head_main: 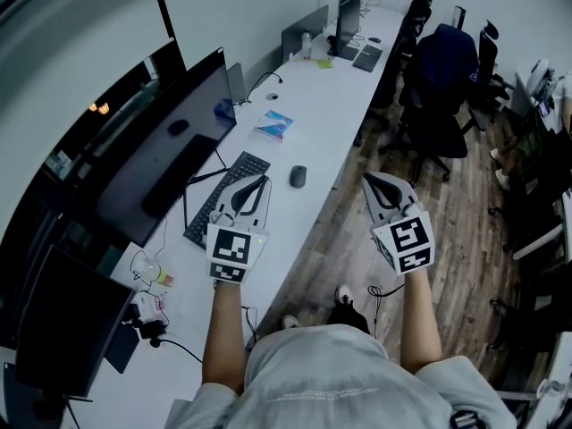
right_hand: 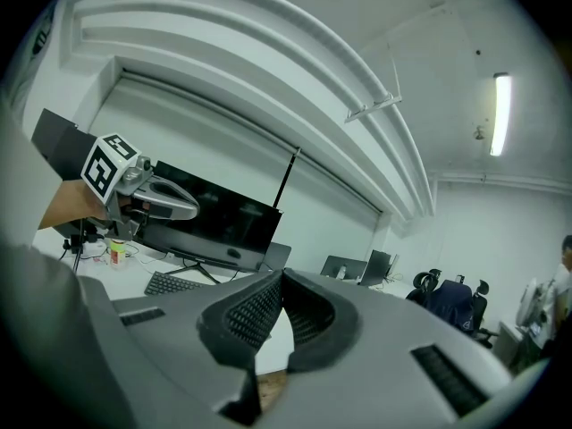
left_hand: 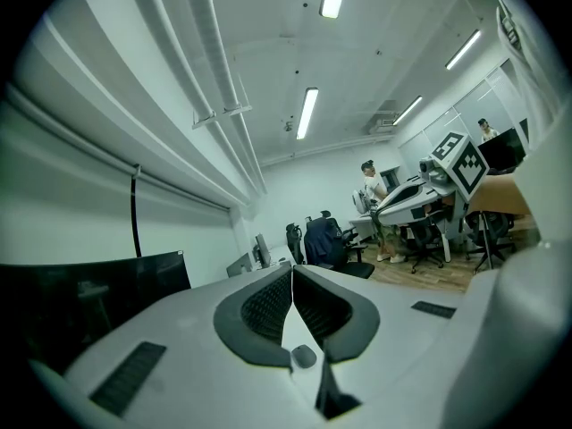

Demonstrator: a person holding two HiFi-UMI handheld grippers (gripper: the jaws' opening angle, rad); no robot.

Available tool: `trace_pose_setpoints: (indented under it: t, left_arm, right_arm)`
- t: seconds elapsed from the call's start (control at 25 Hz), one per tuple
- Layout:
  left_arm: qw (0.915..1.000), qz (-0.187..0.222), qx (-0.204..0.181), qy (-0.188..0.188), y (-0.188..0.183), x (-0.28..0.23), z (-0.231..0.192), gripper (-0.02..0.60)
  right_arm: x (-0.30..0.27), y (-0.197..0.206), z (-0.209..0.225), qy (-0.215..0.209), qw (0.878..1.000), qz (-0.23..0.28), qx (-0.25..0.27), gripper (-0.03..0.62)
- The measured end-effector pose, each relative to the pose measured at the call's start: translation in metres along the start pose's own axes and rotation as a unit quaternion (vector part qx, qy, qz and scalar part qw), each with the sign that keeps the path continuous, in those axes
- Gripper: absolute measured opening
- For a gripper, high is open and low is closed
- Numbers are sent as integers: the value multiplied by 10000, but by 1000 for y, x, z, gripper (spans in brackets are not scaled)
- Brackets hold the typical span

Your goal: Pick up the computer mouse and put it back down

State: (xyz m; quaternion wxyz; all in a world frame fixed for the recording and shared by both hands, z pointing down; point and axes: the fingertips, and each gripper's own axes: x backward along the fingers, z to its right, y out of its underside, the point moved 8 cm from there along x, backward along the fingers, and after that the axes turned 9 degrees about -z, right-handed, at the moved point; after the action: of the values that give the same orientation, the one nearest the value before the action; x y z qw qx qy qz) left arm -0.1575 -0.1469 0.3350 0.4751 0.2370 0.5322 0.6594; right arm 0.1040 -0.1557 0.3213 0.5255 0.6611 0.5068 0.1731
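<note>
the dark grey oval computer mouse (head_main: 298,176) lies on the long white desk (head_main: 331,105) near its front edge, untouched by either tool. in the head view it sits at about 2 o'clock from the left gripper (head_main: 256,186), a little apart from it, and at 9 o'clock from the right gripper (head_main: 376,182), which hangs off the desk over the wooden plank floor (head_main: 465,204). the left gripper view shows the left gripper's ribbed dark jaws brought together at the tips with nothing held; the mouse (left_hand: 304,357) shows small on the desk through the gap beneath them. the right gripper view shows the right gripper (right_hand: 281,277) with its jaws likewise closed tip to tip and empty. a black keyboard (head_main: 226,197) lies at 9 o'clock from the mouse, partly under the left gripper, and a wide black monitor (head_main: 165,150) stands beyond it. a blue and white booklet (head_main: 274,125) lies at 11 o'clock from the mouse.
</note>
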Motion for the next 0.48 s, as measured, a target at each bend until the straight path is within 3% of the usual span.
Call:
trace_pose_setpoints:
  t: [0.48]
  left_arm:
    - [10000, -26, -16, -69, -4, 7, 4, 14]
  right_arm:
    - [7, 2, 1, -34, 10000, 24, 23, 2]
